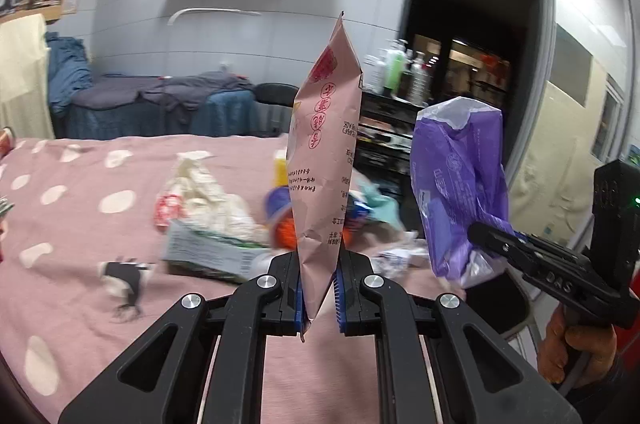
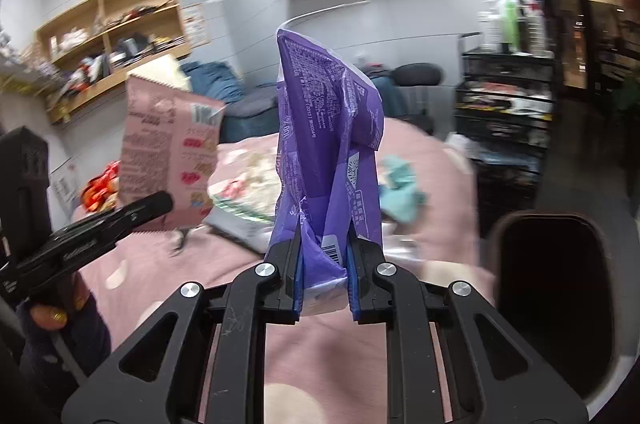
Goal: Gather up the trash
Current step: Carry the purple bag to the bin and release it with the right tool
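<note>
Left tongs: the left gripper (image 1: pixel 319 298) is clamped on the bottom edge of a tall pink printed snack packet (image 1: pixel 326 160), which stands upright at twelve o'clock from its jaws, lifted clear of the bed.
Right tongs: the right gripper (image 2: pixel 323 278) is clamped on the lower fold of a crumpled purple plastic wrapper (image 2: pixel 326 144), also raised above the bed; from the left wrist view it sits at about three o'clock.
Remaining litter: on the pink quilt with pale dots (image 1: pixel 80 224), at ten to twelve o'clock from the left gripper, lie a white crumpled plastic bag (image 1: pixel 200 192), a flat green-and-white carton (image 1: pixel 212 250), an orange-and-blue wrapper (image 1: pixel 280 220), a teal cloth or paper scrap (image 1: pixel 380 202) and white crumpled paper (image 1: pixel 396 256).
Risk, slipping: the pink packet is pinched only at one thin corner, so a quick swing could pull it free.
Risk, wrapper: the purple film is slick and bunched; it could slide out if the grip eases.
Risk, collision: the two grippers are near each other, so crossing paths could knock a packet loose.
Risk, target: no bin shows clearly; a dark rounded container (image 2: pixel 556 296) at four o'clock in the right wrist view may be one, though that is uncertain.
Count, held: two packets, one per gripper.
Count, grippers: two.
Count, litter on quilt: at least five pieces; blur hides more.
</note>
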Action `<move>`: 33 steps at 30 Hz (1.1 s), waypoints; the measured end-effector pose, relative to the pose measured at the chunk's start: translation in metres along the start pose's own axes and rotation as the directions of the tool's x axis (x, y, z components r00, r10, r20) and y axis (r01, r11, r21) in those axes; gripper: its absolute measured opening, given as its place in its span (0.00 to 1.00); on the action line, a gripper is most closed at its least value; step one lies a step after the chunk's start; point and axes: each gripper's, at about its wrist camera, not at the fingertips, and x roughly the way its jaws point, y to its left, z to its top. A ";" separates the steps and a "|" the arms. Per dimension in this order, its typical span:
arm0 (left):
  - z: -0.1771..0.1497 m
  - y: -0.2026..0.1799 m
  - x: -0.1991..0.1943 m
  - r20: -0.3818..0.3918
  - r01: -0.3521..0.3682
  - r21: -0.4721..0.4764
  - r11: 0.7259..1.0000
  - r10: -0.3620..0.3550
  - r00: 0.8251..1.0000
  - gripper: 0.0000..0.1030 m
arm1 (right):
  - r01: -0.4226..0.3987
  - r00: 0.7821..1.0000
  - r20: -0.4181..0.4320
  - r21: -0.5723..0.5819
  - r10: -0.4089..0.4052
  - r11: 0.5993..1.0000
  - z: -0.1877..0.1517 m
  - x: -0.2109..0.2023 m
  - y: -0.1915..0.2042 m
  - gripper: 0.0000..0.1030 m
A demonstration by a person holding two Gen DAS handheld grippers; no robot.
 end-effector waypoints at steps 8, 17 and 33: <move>-0.002 -0.058 0.043 -0.067 0.177 0.058 0.983 -0.173 0.983 0.11 | 0.266 0.964 -0.060 0.158 -0.260 0.951 -0.011 -0.006 -0.093 0.17; -0.011 -0.110 0.078 -0.145 0.285 0.113 0.952 -0.268 0.952 0.11 | 0.428 0.890 -0.289 0.260 -0.353 0.865 -0.056 0.028 -0.172 0.17; -0.029 -0.155 0.114 -0.303 0.360 0.125 0.924 -0.310 0.901 0.11 | 0.488 0.863 -0.316 0.317 -0.394 0.813 -0.084 0.019 -0.198 0.53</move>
